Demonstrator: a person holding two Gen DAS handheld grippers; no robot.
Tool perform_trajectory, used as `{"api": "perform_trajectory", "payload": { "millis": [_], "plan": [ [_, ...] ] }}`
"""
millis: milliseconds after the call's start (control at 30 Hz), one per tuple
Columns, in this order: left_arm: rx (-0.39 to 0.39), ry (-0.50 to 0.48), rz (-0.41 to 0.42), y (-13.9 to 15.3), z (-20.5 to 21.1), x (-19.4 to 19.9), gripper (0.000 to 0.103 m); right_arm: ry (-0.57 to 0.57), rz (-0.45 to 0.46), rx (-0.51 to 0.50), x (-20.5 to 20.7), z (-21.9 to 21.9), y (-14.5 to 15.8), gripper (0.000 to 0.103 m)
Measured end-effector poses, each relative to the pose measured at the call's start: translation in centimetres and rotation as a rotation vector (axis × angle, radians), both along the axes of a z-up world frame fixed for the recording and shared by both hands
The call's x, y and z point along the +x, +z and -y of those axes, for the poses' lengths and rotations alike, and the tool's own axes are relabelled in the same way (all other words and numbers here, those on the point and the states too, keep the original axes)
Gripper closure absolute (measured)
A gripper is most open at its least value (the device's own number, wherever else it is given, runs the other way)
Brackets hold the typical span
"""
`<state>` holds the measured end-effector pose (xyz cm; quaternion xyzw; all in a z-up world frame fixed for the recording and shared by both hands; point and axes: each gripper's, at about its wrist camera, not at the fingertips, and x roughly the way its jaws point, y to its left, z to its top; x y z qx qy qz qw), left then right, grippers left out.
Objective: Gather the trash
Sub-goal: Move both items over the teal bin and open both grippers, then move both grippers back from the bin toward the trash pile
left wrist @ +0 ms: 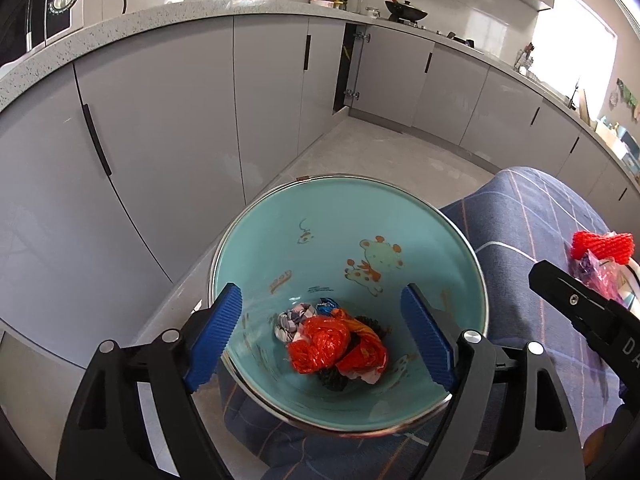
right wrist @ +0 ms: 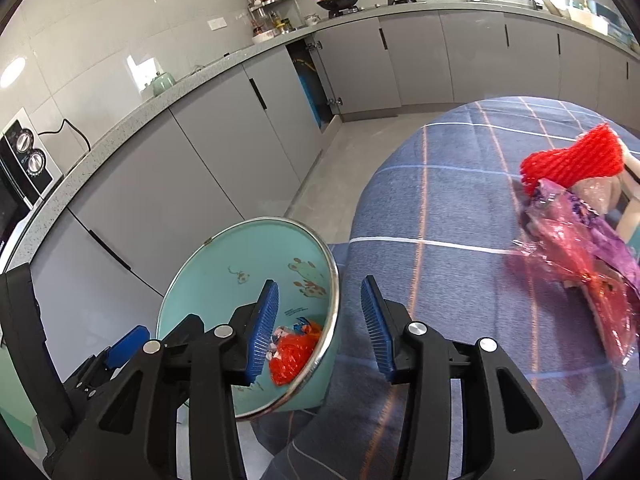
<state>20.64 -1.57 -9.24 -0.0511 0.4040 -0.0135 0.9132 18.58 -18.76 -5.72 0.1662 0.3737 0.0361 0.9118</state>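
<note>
A teal bowl (left wrist: 320,216) with cartoon animals sits at the edge of the blue checked tablecloth (left wrist: 532,216). Crumpled trash lies in its bottom: red-orange plastic wrappers (left wrist: 332,344) and a small printed scrap. My left gripper (left wrist: 320,292) hangs open over the bowl, its blue pads wide apart and holding nothing. In the right wrist view my right gripper (right wrist: 320,284) is open and empty above the bowl's (right wrist: 224,264) right rim. Further right on the cloth lie a red foam net (right wrist: 572,160) and a pink-purple plastic wrapper (right wrist: 580,248).
Grey kitchen cabinets (left wrist: 160,128) run along the left and back, one door (left wrist: 344,68) ajar. A microwave (left wrist: 52,4) and a wok (left wrist: 404,10) stand on the speckled counter. Pale floor (left wrist: 380,156) lies between cabinets and table.
</note>
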Motion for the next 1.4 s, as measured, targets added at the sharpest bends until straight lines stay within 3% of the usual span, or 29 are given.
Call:
{"api": "perform_trajectory", "payload": {
  "millis": [167,1200,1400],
  "plan": [
    [-0.001,-0.021,0.002,0.3,1.1,-1.0,0.017,-0.016,0.0,-0.009,-1.1,1.0,0.2,0.059],
    [0.013,-0.268,0.037,1.9,11.8,-4.8,0.017,-0.217,0.061,-0.038,-8.9,12.8,2.2,0.06],
    [0.02,-0.303,0.03,1.7,13.3,-5.3,0.017,-0.26,0.041,-0.025,-8.8,16.2,1.7,0.066]
  ]
}}
